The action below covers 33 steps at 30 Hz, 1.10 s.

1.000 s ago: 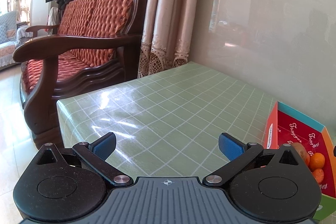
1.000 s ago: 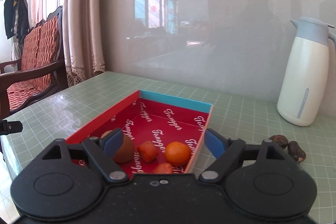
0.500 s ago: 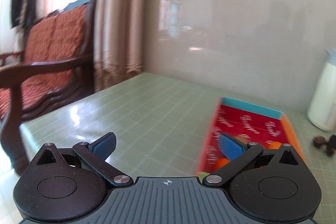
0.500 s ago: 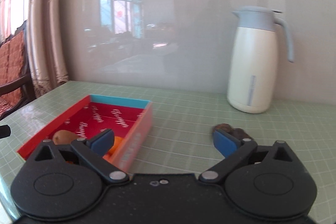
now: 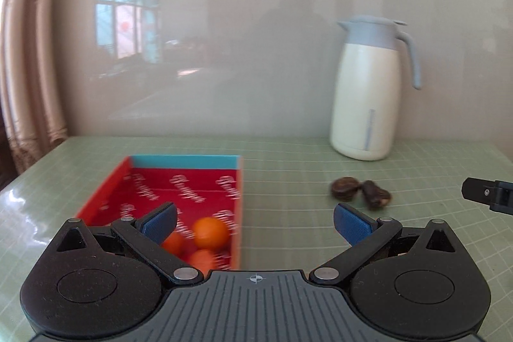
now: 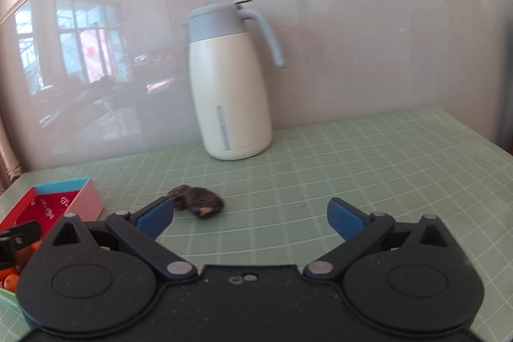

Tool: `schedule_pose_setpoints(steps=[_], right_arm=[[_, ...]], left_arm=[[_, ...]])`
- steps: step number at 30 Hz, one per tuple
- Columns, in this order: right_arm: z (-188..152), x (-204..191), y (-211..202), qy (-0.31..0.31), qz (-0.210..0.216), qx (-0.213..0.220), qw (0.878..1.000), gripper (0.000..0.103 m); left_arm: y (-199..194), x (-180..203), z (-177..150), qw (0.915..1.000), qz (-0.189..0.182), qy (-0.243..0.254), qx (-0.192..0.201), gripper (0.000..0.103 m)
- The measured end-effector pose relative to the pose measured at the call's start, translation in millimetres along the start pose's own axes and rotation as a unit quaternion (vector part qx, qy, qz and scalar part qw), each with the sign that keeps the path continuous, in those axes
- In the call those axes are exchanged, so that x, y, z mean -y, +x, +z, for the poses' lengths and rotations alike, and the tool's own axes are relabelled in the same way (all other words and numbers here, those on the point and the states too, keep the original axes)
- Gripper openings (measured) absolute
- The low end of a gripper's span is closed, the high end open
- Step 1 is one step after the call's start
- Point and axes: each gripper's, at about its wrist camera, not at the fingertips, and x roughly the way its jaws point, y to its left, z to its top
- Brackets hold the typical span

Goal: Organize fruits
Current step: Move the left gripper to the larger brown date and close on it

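A red box [image 5: 179,188] with a blue far wall lies on the green checked table and holds several orange fruits [image 5: 210,232]. Two dark brown fruits [image 5: 359,191] lie on the table to its right. My left gripper [image 5: 255,221] is open above the box's near right corner, nothing between its blue pads. My right gripper [image 6: 250,218] is open wide and empty. The brown fruits [image 6: 198,202] lie just beyond its left fingertip [image 6: 157,215]. The box's corner [image 6: 57,204] shows at that view's left edge. The right gripper's tip [image 5: 487,196] shows at the left wrist view's right edge.
A white jug with a grey lid and handle [image 6: 229,85] stands at the back against the glossy wall, also in the left wrist view as a jug [image 5: 368,88]. A beige curtain [image 5: 25,53] hangs at the far left. The table's right edge [image 6: 481,137] falls off near the wall.
Both grippers have swung to the right: the sofa and curtain left the views, the jug and brown fruits came in. The right gripper's jaws have widened a little.
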Motion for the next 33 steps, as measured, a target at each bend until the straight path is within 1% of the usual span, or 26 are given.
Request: schedule_pose_setpoints(steps=[4,6,12,19,22,24,25,27,31,33], right_arm=[[-1.1,18.6,-3.0,0.012,-0.012,0.005,1.000,0.103],[-1.3,26.7,-4.8,0.012,-0.026,0.009,1.000,0.103],[-2.0,52.8,-7.2,0.010,-0.088,0.019,0.996,0.103],[-2.0,78.5,-9.7,0.029,-0.161,0.032,0.986,0.103],[-3.4,84.7,-10.5,0.034,-0.159,0.029,0.986,0.103],[-4.4,86.7,-13.3,0.037,-0.150,0.029,0.988,0.103],[-4.4,87.0,-13.9,0.038,-0.146,0.030,0.988,0.103],[-4.1,86.5,-18.1,0.036,-0.138,0.034,0.989,0.103],[-2.6,86.3,-18.7,0.037,-0.129,0.035,0.990,0.103],[-2.2,87.2,-19.1,0.037,-0.134,0.035,0.990,0.103]], left_arm=[[22.4,37.6,3.4,0.9995,-0.021,0.017,-0.015,0.103],[33.7,53.8,4.3,0.9991,-0.030,0.022,-0.022,0.103],[68.2,99.9,5.6,0.9970,-0.044,0.050,-0.039,0.103],[99.8,137.2,6.1,0.9963,-0.041,0.060,-0.045,0.102],[110.7,145.9,6.7,0.9961,-0.040,0.060,-0.050,0.101],[119.7,150.2,7.1,0.9952,-0.051,0.057,-0.061,0.082],[126.0,152.1,7.2,0.9945,-0.058,0.049,-0.072,0.079],[128.2,154.6,6.7,0.9956,-0.050,0.043,-0.066,0.079],[129.5,157.8,4.5,0.9958,-0.053,0.043,-0.061,0.079],[129.9,159.5,4.9,0.9957,-0.056,0.041,-0.061,0.079]])
